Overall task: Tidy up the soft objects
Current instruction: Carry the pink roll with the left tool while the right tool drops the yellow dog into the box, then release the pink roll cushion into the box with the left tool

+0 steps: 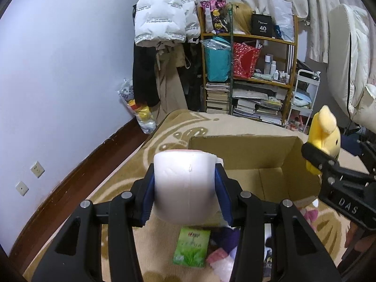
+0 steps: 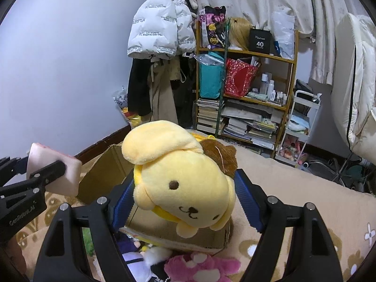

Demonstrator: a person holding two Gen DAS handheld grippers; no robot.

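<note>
My left gripper (image 1: 185, 185) is shut on a white squishy block (image 1: 184, 185) with a pink top, held in the air just in front of an open cardboard box (image 1: 277, 181). The same block (image 2: 54, 171) shows at the left of the right wrist view. My right gripper (image 2: 185, 188) is shut on a yellow dog plush (image 2: 185, 176) with a brown cap, above the near edge of the box (image 2: 103, 176). In the left wrist view that plush (image 1: 325, 136) hangs over the box's right wall. Pink and purple plush toys (image 2: 202, 264) lie on the blanket below.
The box stands on a beige patterned blanket (image 1: 178, 127). A green packet (image 1: 191, 246) lies beneath my left gripper. Behind are a wooden shelf (image 1: 249, 70) of books and bags, hanging coats (image 1: 162, 11), a white trolley (image 2: 303, 122) and curtains.
</note>
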